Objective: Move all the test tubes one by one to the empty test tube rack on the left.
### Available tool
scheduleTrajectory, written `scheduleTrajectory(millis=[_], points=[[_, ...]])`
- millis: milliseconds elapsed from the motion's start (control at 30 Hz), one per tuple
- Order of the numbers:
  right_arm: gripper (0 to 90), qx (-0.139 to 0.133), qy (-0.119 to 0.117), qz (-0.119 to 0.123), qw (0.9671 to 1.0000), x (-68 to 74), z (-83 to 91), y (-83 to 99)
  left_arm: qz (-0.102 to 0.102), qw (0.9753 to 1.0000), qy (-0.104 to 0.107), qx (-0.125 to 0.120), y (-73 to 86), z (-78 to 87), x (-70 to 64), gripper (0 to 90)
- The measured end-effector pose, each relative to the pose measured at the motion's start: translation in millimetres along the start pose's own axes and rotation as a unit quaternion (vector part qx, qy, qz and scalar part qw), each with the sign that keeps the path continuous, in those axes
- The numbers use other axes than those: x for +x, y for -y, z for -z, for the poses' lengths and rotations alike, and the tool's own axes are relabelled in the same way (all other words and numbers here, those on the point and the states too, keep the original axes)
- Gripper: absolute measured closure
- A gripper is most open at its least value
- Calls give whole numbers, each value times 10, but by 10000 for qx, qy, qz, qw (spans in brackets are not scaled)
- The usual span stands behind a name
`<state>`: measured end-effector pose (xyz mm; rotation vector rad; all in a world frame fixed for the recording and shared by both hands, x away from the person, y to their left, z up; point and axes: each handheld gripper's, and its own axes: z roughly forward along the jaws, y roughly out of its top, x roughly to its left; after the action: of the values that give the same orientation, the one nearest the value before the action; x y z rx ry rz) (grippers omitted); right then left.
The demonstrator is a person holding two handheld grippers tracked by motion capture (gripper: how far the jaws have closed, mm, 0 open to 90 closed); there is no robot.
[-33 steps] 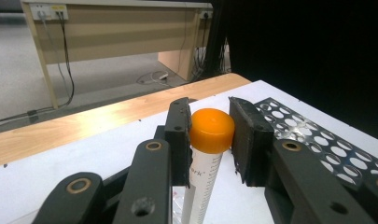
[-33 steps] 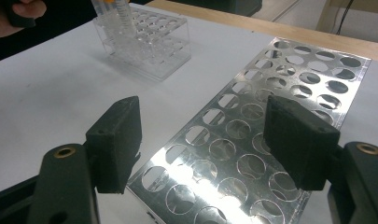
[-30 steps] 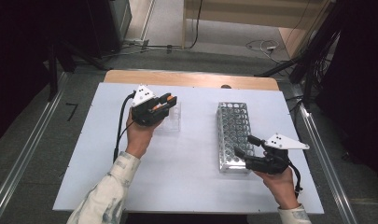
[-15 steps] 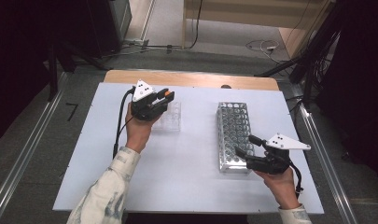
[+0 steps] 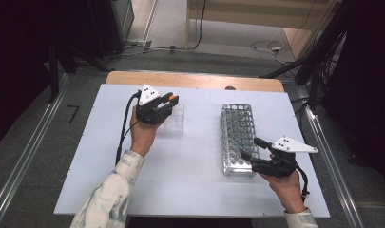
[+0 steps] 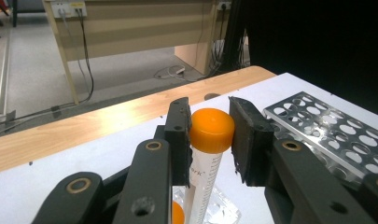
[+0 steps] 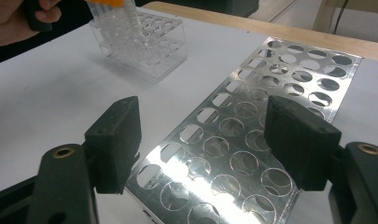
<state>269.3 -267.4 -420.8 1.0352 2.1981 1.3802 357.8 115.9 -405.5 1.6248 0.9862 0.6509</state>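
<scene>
My left gripper (image 5: 169, 101) is shut on a clear tube with an orange cap (image 6: 211, 129), pads pressing the cap from both sides. In the right gripper view the tube (image 7: 129, 17) leans over a clear plastic rack (image 7: 147, 49), its lower end down among the wells. Another orange cap (image 6: 176, 213) shows low in that rack. My right gripper (image 5: 252, 148) stands open at the near end of a metal tube rack (image 5: 238, 135). Its jaws (image 7: 203, 140) are wide apart above the rack's holes (image 7: 270, 93), with nothing between them.
The white tabletop (image 5: 85, 161) ends in a wooden strip (image 5: 195, 80) at the far side. The clear rack (image 5: 175, 121) sits left of centre and the metal rack right of centre. Cables lie on the floor beyond the table.
The left gripper has shifted slightly over the clear rack with the tube in it. The right gripper has barely moved.
</scene>
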Motion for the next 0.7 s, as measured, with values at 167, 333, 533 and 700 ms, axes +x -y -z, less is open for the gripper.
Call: scheduleTrajectory(millis=[167,333,533,700], points=[[262,0,-4,3,10000,5,-1,0,55,10000,-38,51,81,-8,6,701],[262,11,-5,13,10000,3,-7,5,71,9999,-55,129,144,-12,9,700],[263,3,-13,20,10000,10,-7,4,73,9998,-57,149,166,-8,9,696],[263,11,-14,20,10000,6,-7,6,99,9999,-32,117,155,6,-6,620]])
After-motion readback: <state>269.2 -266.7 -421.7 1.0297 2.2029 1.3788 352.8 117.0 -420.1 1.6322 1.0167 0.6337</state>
